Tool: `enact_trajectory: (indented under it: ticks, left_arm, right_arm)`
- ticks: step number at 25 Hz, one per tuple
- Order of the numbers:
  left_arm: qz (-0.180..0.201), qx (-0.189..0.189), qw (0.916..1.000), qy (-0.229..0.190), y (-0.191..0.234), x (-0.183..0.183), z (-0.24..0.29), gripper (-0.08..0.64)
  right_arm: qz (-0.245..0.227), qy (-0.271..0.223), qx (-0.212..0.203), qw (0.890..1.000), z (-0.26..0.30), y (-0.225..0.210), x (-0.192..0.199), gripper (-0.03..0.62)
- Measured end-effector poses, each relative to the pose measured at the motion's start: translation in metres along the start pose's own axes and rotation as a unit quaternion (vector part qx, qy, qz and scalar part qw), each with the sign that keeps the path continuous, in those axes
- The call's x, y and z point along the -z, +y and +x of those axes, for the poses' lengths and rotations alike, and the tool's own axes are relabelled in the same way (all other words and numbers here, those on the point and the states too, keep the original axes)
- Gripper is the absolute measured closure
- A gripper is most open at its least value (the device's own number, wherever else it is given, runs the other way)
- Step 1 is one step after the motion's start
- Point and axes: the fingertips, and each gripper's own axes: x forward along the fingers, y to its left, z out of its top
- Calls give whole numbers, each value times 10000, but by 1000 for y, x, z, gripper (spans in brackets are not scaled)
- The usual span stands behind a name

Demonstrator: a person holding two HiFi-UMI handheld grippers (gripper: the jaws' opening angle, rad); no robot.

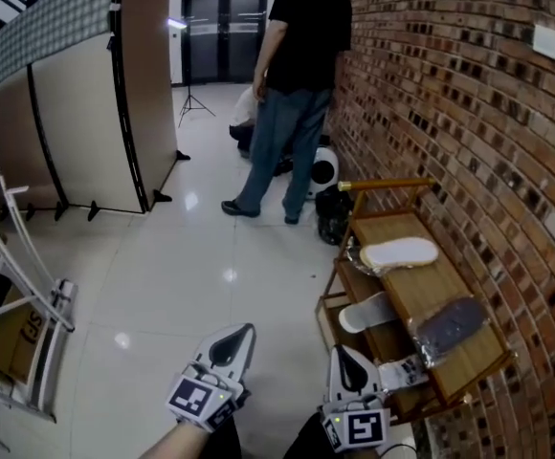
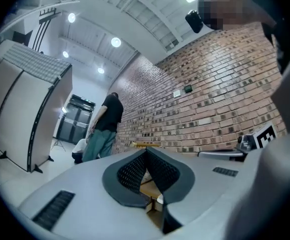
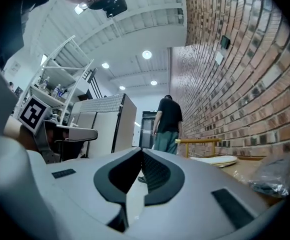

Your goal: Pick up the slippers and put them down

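Note:
A white slipper (image 1: 399, 252) lies on the top shelf of a wooden shoe rack (image 1: 421, 290) against the brick wall. A second white slipper (image 1: 368, 312) lies on the shelf below. A grey plastic-wrapped item (image 1: 450, 328) lies on the top shelf nearer to me. My left gripper (image 1: 232, 344) and right gripper (image 1: 352, 366) hang over the floor in front of the rack, both shut with nothing in them. The right gripper view shows its jaws (image 3: 141, 150) meeting, with the top slipper (image 3: 216, 160) off to the right. In the left gripper view, that gripper (image 2: 146, 150) is shut too.
A person (image 1: 292, 94) stands by the wall beyond the rack, with another person crouching (image 1: 247, 113) behind. A black bag (image 1: 333, 213) and a white round device (image 1: 324, 170) sit at the rack's far end. Folding panels (image 1: 86, 94) and a metal frame (image 1: 19, 304) stand left.

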Motion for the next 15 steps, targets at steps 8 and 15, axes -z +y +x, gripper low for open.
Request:
enact_trajectory:
  ticks: [8,15]
  left_arm:
    - [-309,907,9954,-34,-15,-6,59,560]
    - [-517,1871,9807,248,-56,6,111,560]
  right_arm:
    - [-160,-110,1009,9947,-12,-39,-17,583]
    - [-228,-3,1913,9813,-41,-68,-18,583]
